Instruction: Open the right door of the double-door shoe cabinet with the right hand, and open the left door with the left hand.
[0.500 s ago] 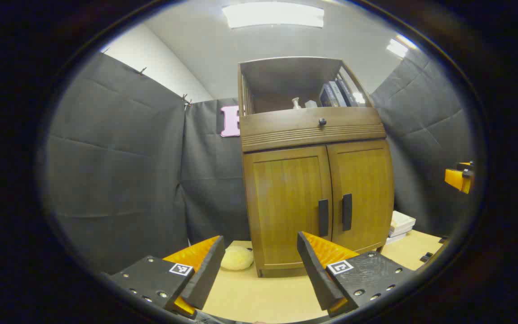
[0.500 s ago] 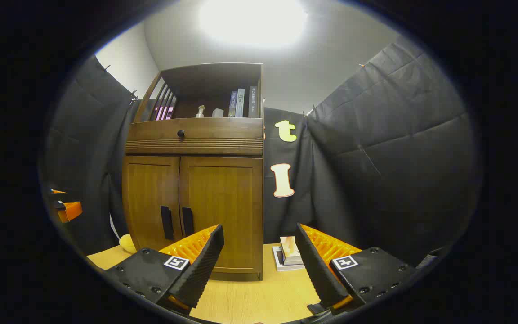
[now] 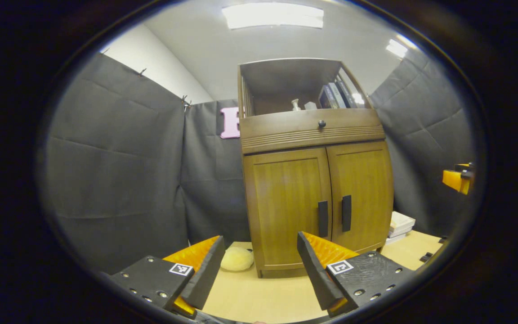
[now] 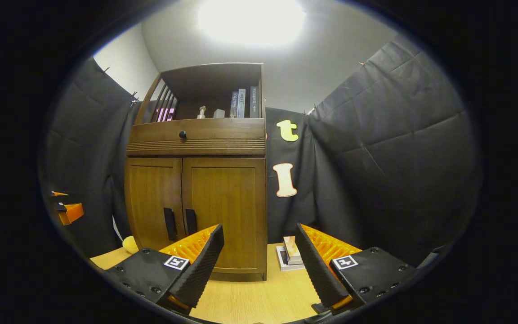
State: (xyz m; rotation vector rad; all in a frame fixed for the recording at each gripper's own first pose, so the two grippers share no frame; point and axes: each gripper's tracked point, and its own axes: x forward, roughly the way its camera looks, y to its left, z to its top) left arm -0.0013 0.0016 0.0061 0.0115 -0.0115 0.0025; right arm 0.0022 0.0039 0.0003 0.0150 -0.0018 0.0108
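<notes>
The cabinet [image 3: 315, 180] stands on the table [image 3: 259, 297] at 12 o'clock, both doors closed, their 2 handles side by side at the centre seam. The left gripper [image 3: 259, 265] is spread wide, well short of the left handle [image 3: 323, 218]; the right gripper [image 4: 259, 263] is likewise spread, short of the right handle [image 4: 191, 221]. Likely both are held open to slip round the handles. The left gripper view shows a yellow ball [image 3: 237, 259] at 9 o'clock of the cabinet; the right gripper view shows stacked books [image 4: 291, 255] at 3 o'clock.
</notes>
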